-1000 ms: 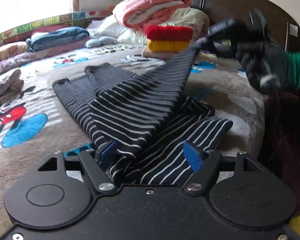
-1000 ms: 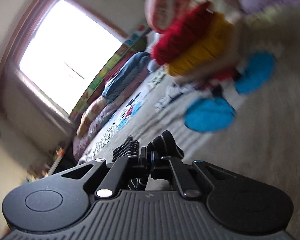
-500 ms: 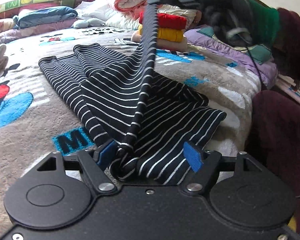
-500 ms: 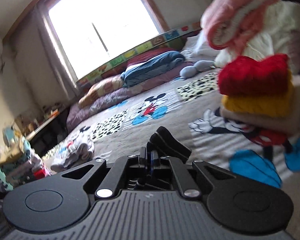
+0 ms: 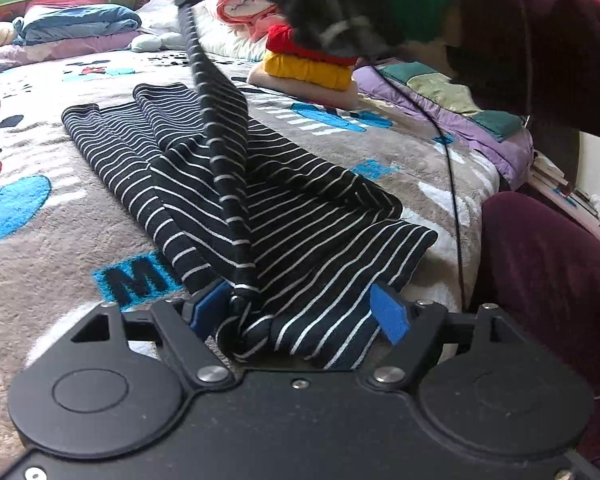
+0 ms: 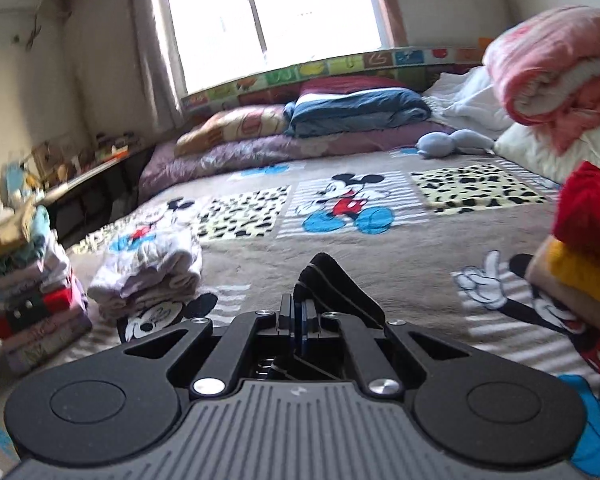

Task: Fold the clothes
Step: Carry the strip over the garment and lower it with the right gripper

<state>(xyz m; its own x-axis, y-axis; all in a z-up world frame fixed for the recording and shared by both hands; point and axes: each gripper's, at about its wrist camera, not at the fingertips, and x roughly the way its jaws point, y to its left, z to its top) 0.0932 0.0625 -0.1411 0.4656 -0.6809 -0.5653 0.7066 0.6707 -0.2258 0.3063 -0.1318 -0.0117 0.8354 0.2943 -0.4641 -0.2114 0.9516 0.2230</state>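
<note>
A striped shirt (image 5: 284, 208) lies on the bed (image 5: 52, 256) ahead of the left hand-held gripper (image 5: 300, 312), its near hem bunched between the blue pads (image 5: 388, 312), whose jaws are opening. A taut strip of it rises away to the right hand-held gripper (image 6: 298, 320), clamped shut on that dark cloth. Beyond, to the right, sits a stack of red and yellow clothes (image 5: 312, 64); a cable (image 5: 452, 184) and a maroon sleeve (image 5: 540, 20) crowd that side. Only the right view shows the window (image 6: 276, 12) and folded piles (image 6: 148, 276) on the left.
</note>
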